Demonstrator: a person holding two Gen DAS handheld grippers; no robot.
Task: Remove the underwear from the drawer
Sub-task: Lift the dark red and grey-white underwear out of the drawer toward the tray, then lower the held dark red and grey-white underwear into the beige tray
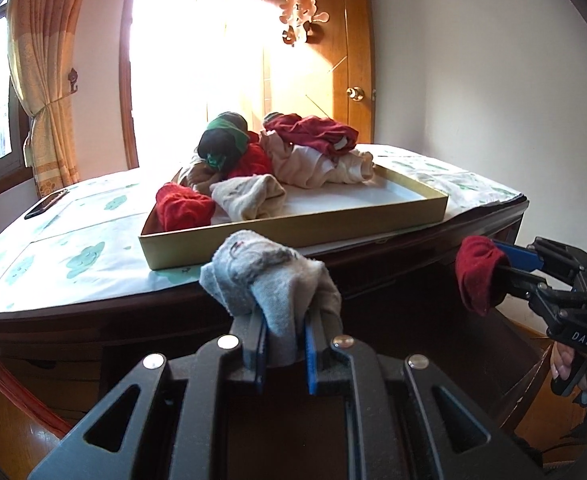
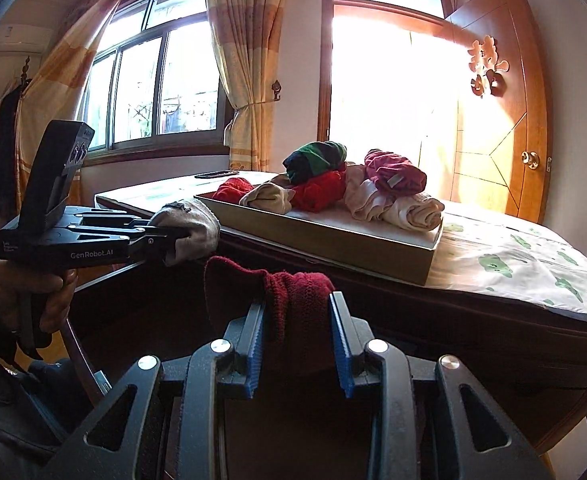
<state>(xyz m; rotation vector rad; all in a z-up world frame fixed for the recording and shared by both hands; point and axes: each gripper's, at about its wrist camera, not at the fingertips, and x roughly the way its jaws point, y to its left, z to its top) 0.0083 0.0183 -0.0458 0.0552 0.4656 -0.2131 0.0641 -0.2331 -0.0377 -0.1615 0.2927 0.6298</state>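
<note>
Sunlit bench [image 1: 73,280] carries a shallow gold tray [image 1: 293,226]; left hand-held gripper [image 1: 284,350] pinches grey rolled cloth [image 1: 269,280], right hand-held gripper [image 2: 296,338] pinches dark red cloth [image 2: 293,300].

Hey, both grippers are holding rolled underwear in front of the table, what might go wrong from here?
1. The grey roll bulges above the left gripper, pinched only at its lower end, so it may unroll or slip.
2. The tray is piled high at the back; dropping more there could topple the stacked rolls.

"GenRobot.AI" — left tongs [image 2: 181,236]; "DAS" — right tongs [image 1: 505,276]
</note>
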